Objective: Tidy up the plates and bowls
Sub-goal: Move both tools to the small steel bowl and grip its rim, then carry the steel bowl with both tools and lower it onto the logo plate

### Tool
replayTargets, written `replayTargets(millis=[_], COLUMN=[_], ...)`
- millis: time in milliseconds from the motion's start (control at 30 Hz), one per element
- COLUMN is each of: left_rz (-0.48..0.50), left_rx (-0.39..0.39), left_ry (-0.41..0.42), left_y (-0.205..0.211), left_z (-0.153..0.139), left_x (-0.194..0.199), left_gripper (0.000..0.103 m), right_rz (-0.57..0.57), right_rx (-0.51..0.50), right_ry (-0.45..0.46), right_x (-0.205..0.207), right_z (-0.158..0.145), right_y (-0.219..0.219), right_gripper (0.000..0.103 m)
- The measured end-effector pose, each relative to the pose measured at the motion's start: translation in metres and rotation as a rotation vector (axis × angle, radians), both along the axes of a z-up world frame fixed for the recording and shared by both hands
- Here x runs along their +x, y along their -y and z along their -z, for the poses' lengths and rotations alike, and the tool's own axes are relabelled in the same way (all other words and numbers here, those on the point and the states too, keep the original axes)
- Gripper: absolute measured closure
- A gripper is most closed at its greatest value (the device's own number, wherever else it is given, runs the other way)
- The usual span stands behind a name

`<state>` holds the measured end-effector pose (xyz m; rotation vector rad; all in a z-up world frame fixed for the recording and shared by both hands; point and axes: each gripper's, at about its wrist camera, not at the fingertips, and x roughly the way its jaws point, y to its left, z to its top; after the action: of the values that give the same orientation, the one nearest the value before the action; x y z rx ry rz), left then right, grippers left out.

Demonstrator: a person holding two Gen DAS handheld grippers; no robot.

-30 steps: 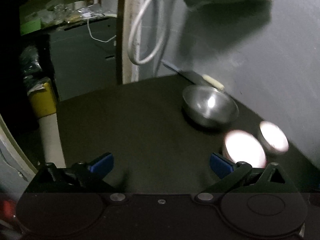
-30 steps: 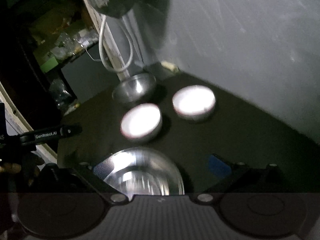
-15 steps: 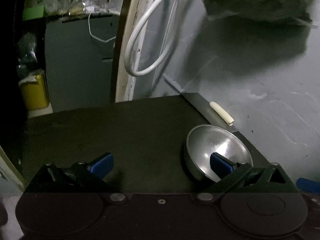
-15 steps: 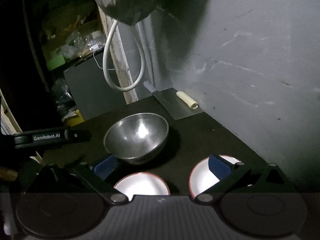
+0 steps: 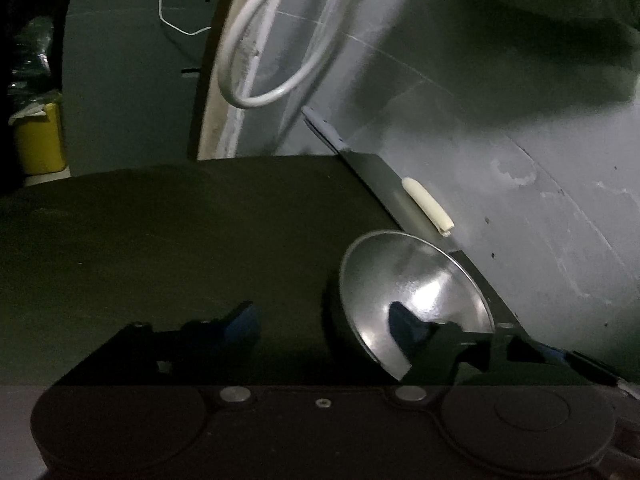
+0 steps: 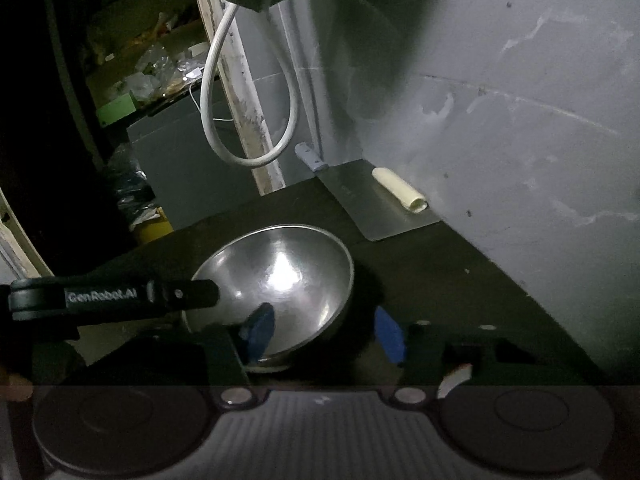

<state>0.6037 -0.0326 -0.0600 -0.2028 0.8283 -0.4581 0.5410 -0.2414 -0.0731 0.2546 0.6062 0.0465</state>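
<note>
A steel bowl point(image 5: 416, 288) sits on the dark table point(image 5: 160, 240) near the grey wall. It also shows in the right wrist view point(image 6: 280, 276). My left gripper point(image 5: 324, 320) is open, its right finger inside the bowl and its left finger outside over the table. My right gripper point(image 6: 324, 332) is open and straddles the bowl's near right rim, left finger inside, right finger outside. The left gripper's arm point(image 6: 112, 296) reaches the bowl's left rim in the right wrist view. The white bowls are out of view.
A flat metal sheet point(image 6: 372, 204) with a cream roll point(image 6: 400, 190) lies at the table's back corner by the wall. A white cable loop point(image 6: 248, 120) hangs by a wooden post. A yellow bin point(image 5: 38, 140) stands beyond the table's left edge.
Both grippers have moved forward to the steel bowl, and the two white bowls have dropped out of view. The right gripper's fingers now straddle the bowl's rim.
</note>
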Motion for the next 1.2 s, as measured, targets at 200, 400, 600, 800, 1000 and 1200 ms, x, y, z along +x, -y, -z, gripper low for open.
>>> replayTargets(millis=[200, 400, 600, 800, 1000, 1200], left_rz=[0.028, 0.046, 0.059, 0.082, 0.11, 0.167], left_rx=[-0.001, 0.014, 0.014, 0.001, -0.015, -0.018], left_ry=[-0.013, 0.017, 0.081, 0.124, 0.123, 0.095], left_y=[0.006, 0.003, 0.0, 0.008, 0.028, 0.058], left_z=[0.004, -0.003, -0.026, -0.052, -0.07, -0.074], left_x=[-0.001, -0.014, -0.041, -0.083, -0.134, -0.184], left_gripper=[0.072, 0.079, 0.079, 0.079, 0.079, 0.079], right_rz=[-0.009, -0.031, -0.057, -0.077, -0.068, -0.033], right_rx=[0.034, 0.065, 0.071, 0.057, 0.058, 0.072], right_ry=[-0.01, 0.006, 0.056, 0.088, 0.089, 0.052], right_x=[0.006, -0.004, -0.036, -0.082, -0.138, -0.198], right_z=[0.004, 0.001, -0.015, -0.037, -0.051, -0.049], right_y=[0.003, 0.006, 0.012, 0.028, 0.055, 0.087], right_gripper=[0.073, 0.077, 0.077, 0.077, 0.077, 0.077])
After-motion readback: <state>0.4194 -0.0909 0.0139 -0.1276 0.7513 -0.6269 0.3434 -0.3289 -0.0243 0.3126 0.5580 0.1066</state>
